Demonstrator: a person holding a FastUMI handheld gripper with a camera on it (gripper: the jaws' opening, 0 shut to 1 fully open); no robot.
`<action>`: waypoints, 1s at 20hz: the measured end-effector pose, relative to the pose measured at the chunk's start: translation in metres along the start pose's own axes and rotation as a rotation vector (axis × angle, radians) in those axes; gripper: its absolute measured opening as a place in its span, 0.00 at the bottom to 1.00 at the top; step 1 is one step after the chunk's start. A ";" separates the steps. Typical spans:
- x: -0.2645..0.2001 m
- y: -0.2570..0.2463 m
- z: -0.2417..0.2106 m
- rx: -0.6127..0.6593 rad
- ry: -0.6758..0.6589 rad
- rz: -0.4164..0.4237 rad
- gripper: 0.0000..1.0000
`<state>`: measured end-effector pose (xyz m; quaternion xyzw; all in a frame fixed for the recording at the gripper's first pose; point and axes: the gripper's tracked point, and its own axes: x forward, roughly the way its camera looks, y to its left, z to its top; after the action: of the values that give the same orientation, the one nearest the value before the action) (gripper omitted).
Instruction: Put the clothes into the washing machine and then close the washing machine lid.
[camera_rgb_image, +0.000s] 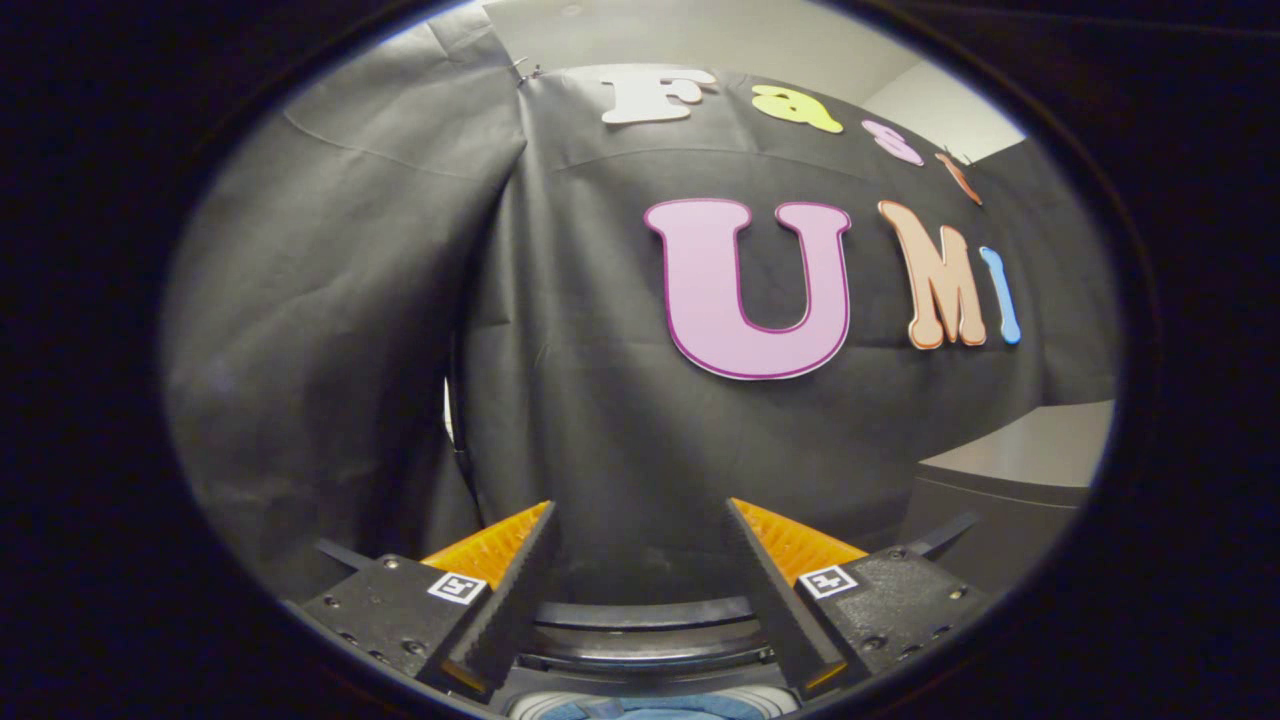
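Our hand-held gripper (640, 560) is spread wide with nothing between its fingers, aimed at the booth wall. Just below the fingers we see the washing machine's round rim (645, 630), and under it a strip of blue cloth (640, 710), likely the clothes already inside. We judge the loading done; the lid looks not yet closed.

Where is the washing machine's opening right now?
In the gripper view, its dark curved rim lies low between the open hand-held gripper's fingers, below the black cloth wall.
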<state>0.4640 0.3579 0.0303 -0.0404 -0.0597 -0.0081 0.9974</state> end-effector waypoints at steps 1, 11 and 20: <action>-0.001 0.001 -0.001 -0.001 -0.006 0.002 0.98; -0.007 0.000 -0.007 -0.003 -0.005 0.033 0.98; -0.038 -0.012 -0.033 0.012 0.061 0.026 0.97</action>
<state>0.4297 0.3440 -0.0060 -0.0347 -0.0288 0.0040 0.9990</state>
